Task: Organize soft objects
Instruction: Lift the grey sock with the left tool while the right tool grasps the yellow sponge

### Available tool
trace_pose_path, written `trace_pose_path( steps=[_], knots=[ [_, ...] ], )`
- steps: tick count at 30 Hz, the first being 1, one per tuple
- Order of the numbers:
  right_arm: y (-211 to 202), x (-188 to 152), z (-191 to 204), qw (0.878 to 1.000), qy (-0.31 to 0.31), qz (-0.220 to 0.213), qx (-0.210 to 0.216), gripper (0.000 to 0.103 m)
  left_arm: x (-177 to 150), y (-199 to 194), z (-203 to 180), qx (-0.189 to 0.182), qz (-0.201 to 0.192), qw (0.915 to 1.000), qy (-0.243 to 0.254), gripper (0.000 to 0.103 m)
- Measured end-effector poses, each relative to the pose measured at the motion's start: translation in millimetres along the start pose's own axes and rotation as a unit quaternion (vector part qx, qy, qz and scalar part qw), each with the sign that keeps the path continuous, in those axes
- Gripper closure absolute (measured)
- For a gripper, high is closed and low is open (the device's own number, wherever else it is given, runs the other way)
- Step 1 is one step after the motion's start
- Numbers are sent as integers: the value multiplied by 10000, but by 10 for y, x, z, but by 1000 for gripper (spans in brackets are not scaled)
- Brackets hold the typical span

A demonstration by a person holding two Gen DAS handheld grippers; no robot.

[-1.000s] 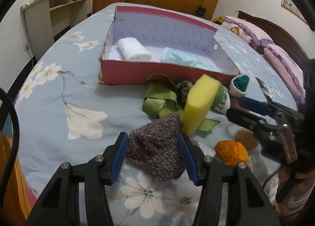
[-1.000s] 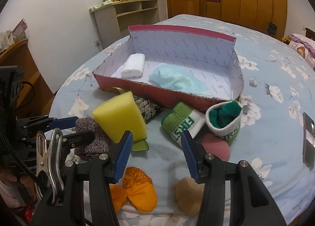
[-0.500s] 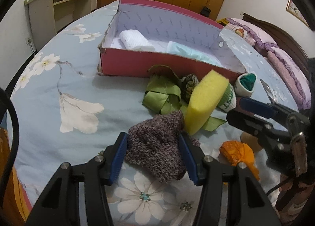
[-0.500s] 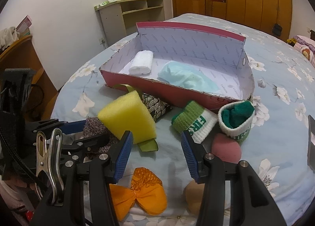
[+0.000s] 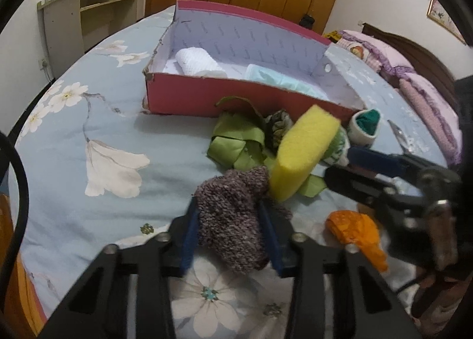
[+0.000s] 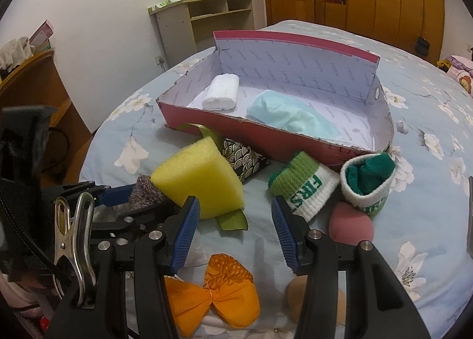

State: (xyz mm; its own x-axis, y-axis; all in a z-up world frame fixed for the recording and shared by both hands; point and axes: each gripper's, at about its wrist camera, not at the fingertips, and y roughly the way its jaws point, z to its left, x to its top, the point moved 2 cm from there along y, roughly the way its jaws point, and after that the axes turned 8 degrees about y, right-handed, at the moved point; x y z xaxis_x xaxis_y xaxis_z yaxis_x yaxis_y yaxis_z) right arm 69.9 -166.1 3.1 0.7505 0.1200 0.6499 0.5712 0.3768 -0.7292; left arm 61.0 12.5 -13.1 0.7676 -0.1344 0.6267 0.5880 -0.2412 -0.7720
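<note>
My left gripper [image 5: 230, 235] is shut on a grey-purple knitted sock [image 5: 233, 215], also seen in the right wrist view [image 6: 146, 192], held just above the floral bedsheet. A yellow sponge [image 5: 304, 155] leans against it. My right gripper [image 6: 233, 232] is open and empty, above the bed between the sponge [image 6: 198, 176] and a green-white sock [image 6: 304, 188]. The pink box [image 6: 266, 129] behind holds a white rolled cloth [image 6: 223, 92] and a light blue cloth [image 6: 289, 117].
On the bed lie a green ribbon [image 5: 236, 141], a patterned pouch [image 6: 244, 157], a cuffed green sock [image 6: 368, 182], a pink puff [image 6: 350, 223], an orange mesh bow [image 6: 212, 291] and a tan puff [image 6: 298, 294]. A shelf [image 6: 207, 19] stands by the wall.
My left gripper has closed on the knitted sock and lifted it slightly. Both grippers have moved a little closer to the box.
</note>
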Motion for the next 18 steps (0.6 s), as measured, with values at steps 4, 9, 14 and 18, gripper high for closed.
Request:
trace_pose_path(
  steps=[4, 9, 14, 18],
  knots=[
    [46, 8, 24, 10000, -5, 60, 56, 51, 16, -96, 9, -18, -99, 9999, 40, 78],
    [90, 27, 79, 9997, -55, 96, 208, 51, 46, -215, 78, 94, -224, 9997, 6, 79],
    [188, 91, 141, 9992, -48, 160, 366, 51, 60, -270, 231, 438, -219, 9987, -133, 79],
    [325, 133, 205, 9990, -155, 229, 352, 51, 42, -290, 349, 650, -251, 9973, -218, 78]
  ],
)
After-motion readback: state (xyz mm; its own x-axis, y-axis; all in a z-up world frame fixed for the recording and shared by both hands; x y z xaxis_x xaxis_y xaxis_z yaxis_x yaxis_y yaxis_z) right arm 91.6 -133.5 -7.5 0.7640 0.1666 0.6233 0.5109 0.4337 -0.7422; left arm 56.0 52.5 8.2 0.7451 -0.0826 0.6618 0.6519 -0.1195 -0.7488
